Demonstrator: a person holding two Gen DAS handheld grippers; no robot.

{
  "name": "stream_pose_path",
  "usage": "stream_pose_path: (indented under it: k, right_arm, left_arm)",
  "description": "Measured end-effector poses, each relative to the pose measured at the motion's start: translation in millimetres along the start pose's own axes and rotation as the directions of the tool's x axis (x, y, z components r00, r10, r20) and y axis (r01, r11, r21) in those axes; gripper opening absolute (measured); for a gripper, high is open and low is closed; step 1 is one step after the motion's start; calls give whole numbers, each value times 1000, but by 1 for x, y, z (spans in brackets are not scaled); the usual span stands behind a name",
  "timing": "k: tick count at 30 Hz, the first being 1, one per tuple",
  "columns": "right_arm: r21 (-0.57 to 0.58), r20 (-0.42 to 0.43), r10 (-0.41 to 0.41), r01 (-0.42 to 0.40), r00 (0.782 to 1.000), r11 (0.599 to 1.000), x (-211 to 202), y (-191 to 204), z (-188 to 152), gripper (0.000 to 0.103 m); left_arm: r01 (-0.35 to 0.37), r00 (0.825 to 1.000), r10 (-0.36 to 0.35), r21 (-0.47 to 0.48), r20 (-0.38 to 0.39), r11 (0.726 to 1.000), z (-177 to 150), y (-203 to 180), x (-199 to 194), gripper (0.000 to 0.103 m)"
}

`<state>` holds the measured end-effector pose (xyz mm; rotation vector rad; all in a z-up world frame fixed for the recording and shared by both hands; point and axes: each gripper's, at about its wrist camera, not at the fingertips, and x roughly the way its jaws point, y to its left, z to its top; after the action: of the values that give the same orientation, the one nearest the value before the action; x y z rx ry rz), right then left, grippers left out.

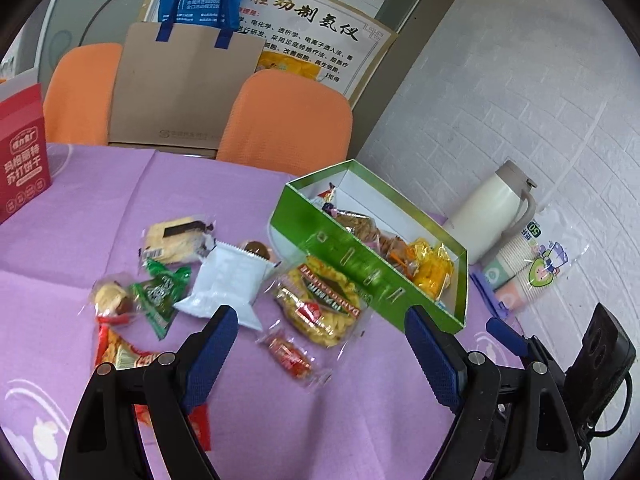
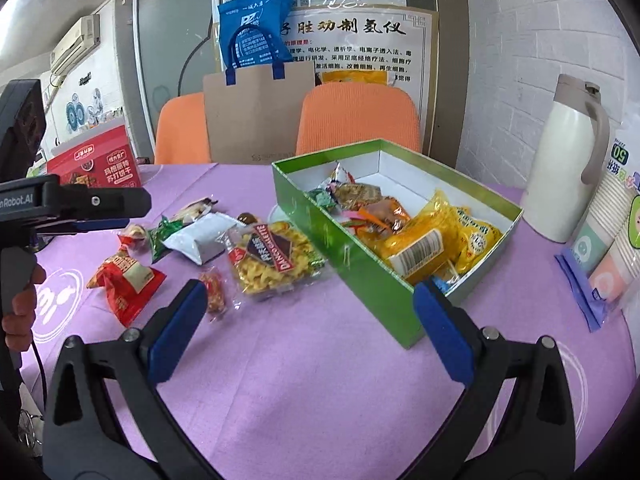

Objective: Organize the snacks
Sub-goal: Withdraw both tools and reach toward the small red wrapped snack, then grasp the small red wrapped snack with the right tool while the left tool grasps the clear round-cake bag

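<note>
Purple cloth covers the worktop point(image 2: 320, 360) in front of you, with two orange chairs point(image 2: 358, 116) and a brown paper bag point(image 2: 256, 116) pushed up against its far edge. Your left gripper point(image 1: 320, 340) hovers above the cloth with its jaws wide apart and nothing between them; your right gripper point(image 2: 310, 320) does the same, jaws spread and empty.

A green box point(image 2: 344, 256) sits open to the right of centre, its near corner just beside your right gripper's blue pad. Inside it lie several wrapped snacks, including yellow packets point(image 2: 432, 240) at the near end (the far end shows bare white floor).

Loose snacks lie scattered left of the box: a yellow biscuit pack point(image 1: 320, 304) touching the box's long side, a small red candy point(image 1: 290, 354) just in front of it, a white sachet point(image 1: 228, 280), a green wrapper point(image 1: 160, 292) and a red packet point(image 2: 124, 276). The red packet is partly hidden behind your left gripper's arm in the left wrist view.

Bare cloth lies open in the near foreground. To the right, a white thermos jug point(image 2: 560, 160) and a sleeve of paper cups point(image 2: 608, 232) stand near the brick wall, cut off at the frame edge. A red carton point(image 1: 22, 152) stands at the far left.
</note>
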<state>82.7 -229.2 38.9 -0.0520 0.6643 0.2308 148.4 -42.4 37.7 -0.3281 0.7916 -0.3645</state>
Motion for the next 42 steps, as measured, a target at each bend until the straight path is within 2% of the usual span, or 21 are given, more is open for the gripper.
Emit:
stream_pose_path:
  k: [6, 13, 15, 17, 22, 26, 29, 33, 37, 40, 42]
  right_arm:
    - [-25, -81, 56, -59, 995, 998, 20, 19, -16, 102]
    - [-16, -125, 196, -199, 973, 980, 48, 50, -13, 100]
    - [-26, -132, 238, -243, 962, 970, 56, 60, -11, 84]
    - [-51, -146, 239, -248, 960, 967, 64, 69, -8, 74]
    - [-85, -192, 204, -224, 960, 971, 89, 81, -4, 64]
    - [-58, -243, 188, -207, 952, 977, 106, 75, -8, 50]
    - [-48, -272, 184, -204, 944, 978, 108, 73, -16, 26]
    - [-55, -267, 185, -206, 946, 977, 100, 71, -18, 26]
    - [-59, -262, 184, -206, 947, 977, 99, 70, -16, 27]
    - [-42, -262, 201, -219, 944, 975, 102, 68, -14, 29]
    - [-26, -266, 215, -230, 940, 973, 105, 69, -13, 35]
  left_arm:
    - [-23, 1000, 23, -1, 2, 1000, -28, 24, -22, 87]
    - [-63, 998, 63, -8, -7, 998, -52, 68, -58, 87]
    - [-87, 996, 87, -8, -2, 996, -54, 80, -64, 87]
    - [-109, 994, 109, -19, 0, 994, -55, 90, -67, 87]
    - [-122, 992, 122, -24, 5, 992, -44, 109, -62, 87]
    - [-134, 991, 134, 0, 16, 991, -24, 114, -46, 87]
    - [-144, 990, 144, -1, -2, 990, -8, 119, -25, 87]
    - [-179, 983, 177, -35, -37, 983, 9, 130, 8, 86]
    - [-184, 979, 179, -47, -94, 982, 15, 141, 34, 71]
    - [-174, 979, 167, -51, -114, 983, 14, 145, 39, 58]
    - [-167, 980, 160, -44, -122, 985, 14, 146, 39, 55]
